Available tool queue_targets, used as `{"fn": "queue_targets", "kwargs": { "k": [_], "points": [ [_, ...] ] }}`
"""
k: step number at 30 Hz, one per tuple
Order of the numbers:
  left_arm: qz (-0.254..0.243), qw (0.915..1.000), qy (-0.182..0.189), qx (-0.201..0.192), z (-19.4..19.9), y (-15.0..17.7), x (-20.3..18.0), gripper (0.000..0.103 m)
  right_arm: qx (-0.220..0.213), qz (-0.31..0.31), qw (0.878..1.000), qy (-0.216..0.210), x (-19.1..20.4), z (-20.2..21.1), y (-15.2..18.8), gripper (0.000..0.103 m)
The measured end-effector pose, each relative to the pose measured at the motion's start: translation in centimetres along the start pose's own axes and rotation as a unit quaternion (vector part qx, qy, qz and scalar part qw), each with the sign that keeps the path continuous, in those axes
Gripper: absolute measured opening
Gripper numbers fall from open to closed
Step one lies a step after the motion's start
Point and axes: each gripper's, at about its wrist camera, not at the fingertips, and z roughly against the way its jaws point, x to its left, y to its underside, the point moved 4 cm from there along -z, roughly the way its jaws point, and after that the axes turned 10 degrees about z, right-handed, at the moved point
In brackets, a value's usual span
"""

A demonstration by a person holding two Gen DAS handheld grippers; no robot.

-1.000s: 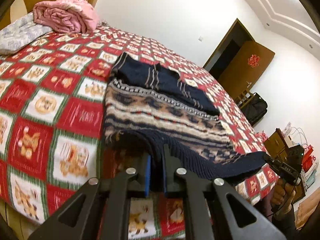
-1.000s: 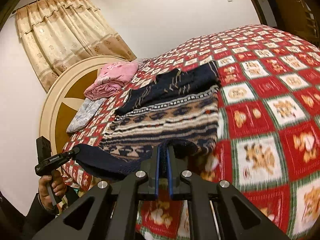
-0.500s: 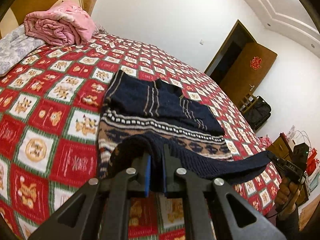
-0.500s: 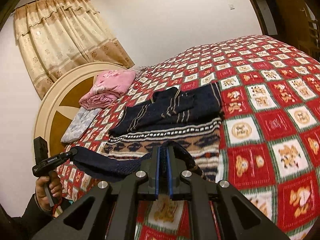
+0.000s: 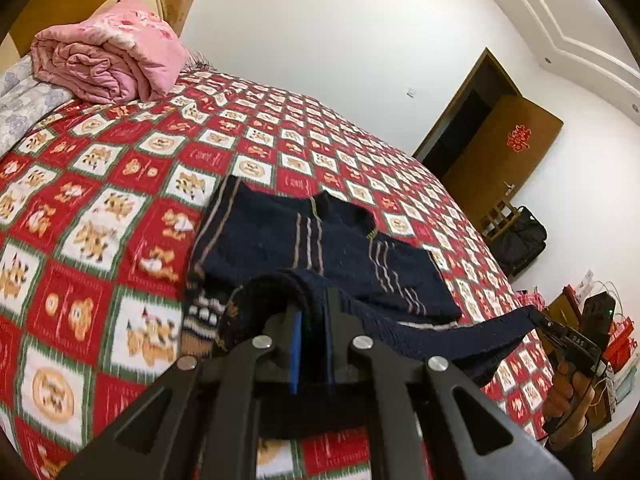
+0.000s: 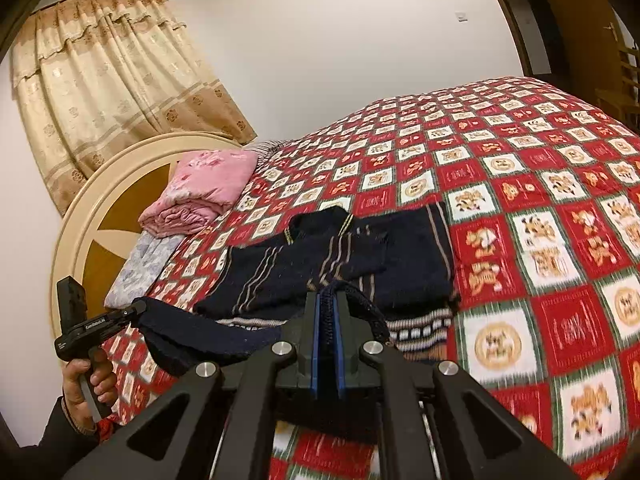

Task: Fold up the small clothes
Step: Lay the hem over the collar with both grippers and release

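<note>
A dark navy knit sweater point(image 5: 320, 248) with thin tan stripes and a patterned band lies on the red patchwork bedspread point(image 5: 100, 208). My left gripper point(image 5: 314, 312) is shut on the sweater's bottom hem at its left corner. My right gripper point(image 6: 328, 312) is shut on the hem at the right corner. The hem point(image 5: 440, 344) hangs taut between them, lifted over the sweater's upper part. The right gripper also shows in the left wrist view point(image 5: 538, 320), and the left gripper shows in the right wrist view point(image 6: 138, 308). The sweater point(image 6: 340, 256) shows its collar in the right wrist view.
A folded pink quilt point(image 5: 108, 60) and a grey floral pillow point(image 6: 140, 268) lie at the head of the bed by the round headboard point(image 6: 92, 216). A brown door point(image 5: 496, 152), a black bag point(image 5: 520, 240) and clutter stand beyond the bed's foot.
Both grippers carried the hem forward over the sweater toward the collar. The patterned lower band is now mostly covered by the lifted fold.
</note>
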Motion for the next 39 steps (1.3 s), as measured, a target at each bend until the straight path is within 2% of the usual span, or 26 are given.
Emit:
{"fn": "queue_targets", "kwargs": {
  "k": [9,17,29,36,38,39],
  "points": [
    [0.008,0.9997,-0.01,0.019,-5.1,-3.9,0.3,0.009,0.007,-0.007,1.0,0.015,-2.8,-4.9,-4.2,0.005],
    [0.037,0.9976,-0.022,0.054,-11.6,-6.8,1.7,0.009,0.037,-0.016,0.999,0.025,-6.2,-11.5,-6.4,0.005],
    [0.045,0.9937,-0.054,0.088,-18.8,-8.8,3.5,0.009,0.084,-0.047,0.994,0.052,-12.4,-20.8,-6.9,0.005],
    [0.038,0.9914,-0.072,0.102,-20.8,-8.7,4.2,0.011,0.104,-0.052,0.99,0.078,-14.6,-23.9,-6.7,0.005],
    [0.03,0.9918,-0.076,0.098,-20.7,-9.0,4.2,0.017,0.117,-0.045,0.988,0.084,-14.9,-24.9,-6.4,0.005],
    [0.03,0.992,-0.075,0.097,-20.7,-9.2,4.1,0.017,0.118,-0.047,0.988,0.086,-15.1,-25.1,-6.4,0.005]
  ]
}}
